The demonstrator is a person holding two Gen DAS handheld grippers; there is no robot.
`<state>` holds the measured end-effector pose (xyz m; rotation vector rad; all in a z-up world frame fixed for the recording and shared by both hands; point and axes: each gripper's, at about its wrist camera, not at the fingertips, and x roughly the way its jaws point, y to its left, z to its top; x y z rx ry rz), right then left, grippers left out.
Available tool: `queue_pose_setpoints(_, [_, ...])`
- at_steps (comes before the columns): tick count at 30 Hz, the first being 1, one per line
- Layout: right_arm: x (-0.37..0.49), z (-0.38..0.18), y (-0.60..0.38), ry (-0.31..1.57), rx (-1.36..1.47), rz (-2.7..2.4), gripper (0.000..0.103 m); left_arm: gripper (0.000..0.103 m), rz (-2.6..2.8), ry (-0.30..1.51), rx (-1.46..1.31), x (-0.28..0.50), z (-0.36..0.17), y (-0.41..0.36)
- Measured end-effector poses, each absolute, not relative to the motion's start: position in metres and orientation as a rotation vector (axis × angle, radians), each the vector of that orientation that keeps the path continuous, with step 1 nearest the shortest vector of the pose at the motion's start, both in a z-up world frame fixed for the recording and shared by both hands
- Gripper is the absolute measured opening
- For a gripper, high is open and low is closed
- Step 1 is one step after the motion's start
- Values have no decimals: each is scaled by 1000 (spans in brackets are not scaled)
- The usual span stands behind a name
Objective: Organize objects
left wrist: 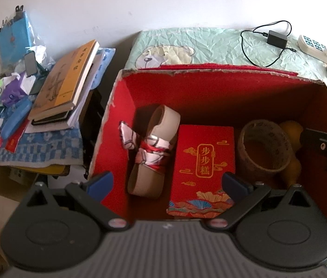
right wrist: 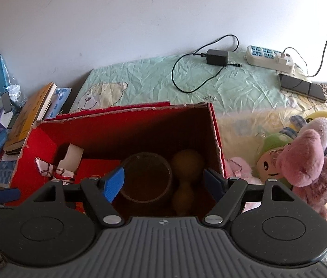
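Inside, packed along the floor of the red box (left wrist: 114, 120): a flat red packet (left wrist: 204, 162) at the middle, a tan roll tied with red-and-white ribbon (left wrist: 152, 153) leaning just left of the packet, a brown tape ring (left wrist: 265, 148) just right of the packet, and a yellow gourd-shaped toy (right wrist: 186, 176) wedged between the ring and the right wall of the box. Above the box, poised over the near rim: left gripper (left wrist: 168, 181), jaws spread wide and holding nothing; right gripper (right wrist: 163, 180), jaws likewise apart and empty, hanging over the tape ring and the toy.

Beside the box on the right, lying loose on the bedding: a pink plush (right wrist: 311, 159) with a green-capped plush (right wrist: 272, 155) touching, plus other soft toys behind. Behind the box, on the green quilt (right wrist: 140, 81): a black adapter (right wrist: 216, 56) with cord and a white power strip (right wrist: 267, 58). Left of the box: a stack of books (left wrist: 68, 81) on a checked cloth.

Judging by this, between items — several things already stowed, nothing in hand. Probably next: swing the right gripper out of the box toward the plush pile, pinch a thick part of the pink plush, lift clear of the neighbours, then lower into what room remains. Space beside the gourd toy looks tight.
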<state>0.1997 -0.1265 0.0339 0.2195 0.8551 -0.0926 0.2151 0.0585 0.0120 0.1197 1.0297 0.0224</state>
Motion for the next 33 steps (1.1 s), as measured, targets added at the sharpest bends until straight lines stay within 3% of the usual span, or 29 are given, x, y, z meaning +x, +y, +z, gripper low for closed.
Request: queue_pose_setpoints(33, [162,41,-126,860,262,-97,75,100,36,970,127,177,31,59])
